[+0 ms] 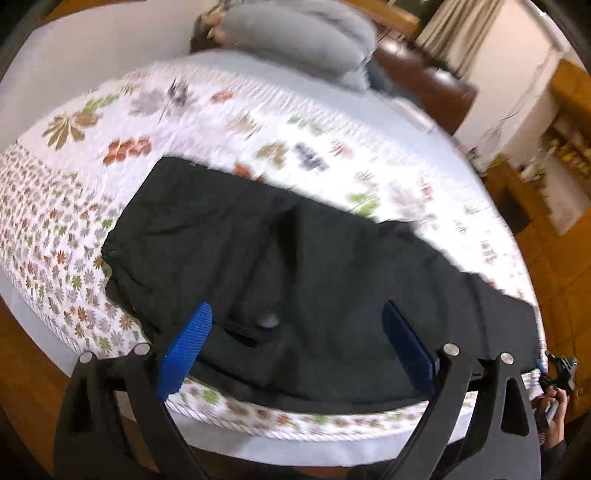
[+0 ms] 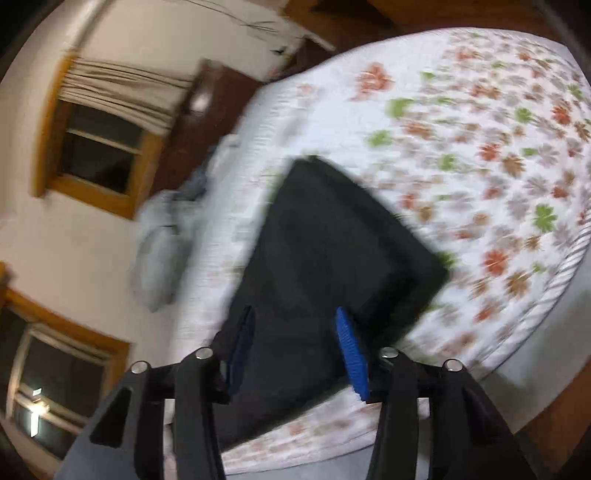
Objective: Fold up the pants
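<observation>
I see the black soft cloth pants (image 1: 295, 266) lying flat on the bed's white quilt with little flower prints (image 1: 92, 221). They stretch along the near edge of the bed, and one end comes close to the corner. A grey pillow (image 1: 295, 33) sits far away at the head of the bed.

My left claw (image 1: 295, 350) has its two blue pads wide apart. It holds nothing. It hangs above the pants, which show in the gap between the pads.

My right claw (image 2: 295, 354) is only part way open. I see black cloth between its blue pads, but the picture is blurry. I cannot tell if the pads pinch the cloth or just sit over it.

I think the pants are light and floppy. They will bend and sag when I lift them, and they will not keep a shape alone. The cloth may slide a bit on the quilt. I think the best spots to grab are the thick edges, like the waistband or the leg hems, one in each claw. Then the cloth can stay flat and even when I fold it over.
</observation>
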A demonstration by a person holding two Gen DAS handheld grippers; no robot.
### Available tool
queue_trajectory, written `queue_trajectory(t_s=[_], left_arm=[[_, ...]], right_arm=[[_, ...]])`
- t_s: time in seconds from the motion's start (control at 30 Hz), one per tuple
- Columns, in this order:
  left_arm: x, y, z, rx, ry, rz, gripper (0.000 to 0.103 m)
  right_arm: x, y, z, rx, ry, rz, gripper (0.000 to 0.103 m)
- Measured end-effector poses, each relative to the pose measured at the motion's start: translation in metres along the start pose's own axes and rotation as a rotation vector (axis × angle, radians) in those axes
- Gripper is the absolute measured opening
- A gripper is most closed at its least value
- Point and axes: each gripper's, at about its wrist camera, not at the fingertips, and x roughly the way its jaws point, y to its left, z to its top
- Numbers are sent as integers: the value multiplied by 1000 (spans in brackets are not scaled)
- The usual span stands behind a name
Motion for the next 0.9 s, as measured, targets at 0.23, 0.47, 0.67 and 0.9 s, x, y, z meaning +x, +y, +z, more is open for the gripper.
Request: queue_trajectory(t_s=[0.23, 0.47, 0.67, 0.9], left_arm=[[12, 19, -9, -35, 28, -32, 93], [17, 20, -17, -61, 30, -24, 93], [16, 15, -15, -53, 33, -17, 93], [21, 10, -16, -47, 42, -25, 93]], right_arm=[[-69, -15, 7, 15, -199, -13, 46], [-41, -34, 1, 86, -72, 46, 47], [-18, -38, 9, 116, -69, 86, 31], [-21, -39, 16, 93, -125, 50, 12]])
